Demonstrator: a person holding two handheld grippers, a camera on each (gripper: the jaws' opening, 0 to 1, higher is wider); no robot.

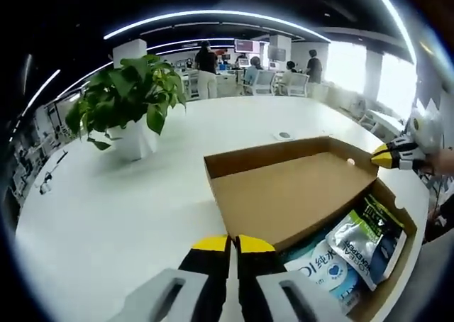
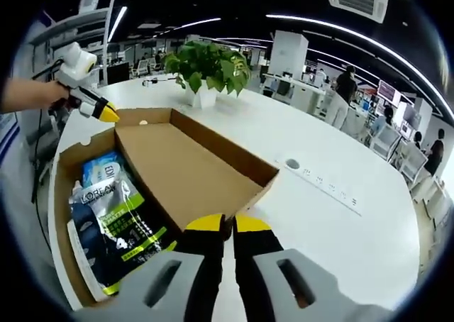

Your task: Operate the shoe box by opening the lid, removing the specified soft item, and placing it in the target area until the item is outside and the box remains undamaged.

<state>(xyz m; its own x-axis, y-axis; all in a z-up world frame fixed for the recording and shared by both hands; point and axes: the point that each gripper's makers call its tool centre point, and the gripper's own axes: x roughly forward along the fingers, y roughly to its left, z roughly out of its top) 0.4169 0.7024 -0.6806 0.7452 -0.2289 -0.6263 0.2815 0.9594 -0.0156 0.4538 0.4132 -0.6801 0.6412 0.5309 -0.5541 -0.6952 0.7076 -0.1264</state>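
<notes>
You're holding the lid [image 1: 284,194] open w/ both grippers [image 1: 233,245] [image 2: 228,226] — fingers clenched on its corners; soft packs [image 2: 113,223] aren't out yet.

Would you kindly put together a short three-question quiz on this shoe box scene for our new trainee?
1. True or false: the lid of the shoe box is closed.
2. What lies inside the box? A) a pair of shoes B) soft packets C) a mug
3. Fill in: on the white table beyond the box stands a potted ____.

Key:
1. False: it lies folded open, with the left tongs and the right tongs each pinching a corner of it.
2. B.
3. plant.
</notes>
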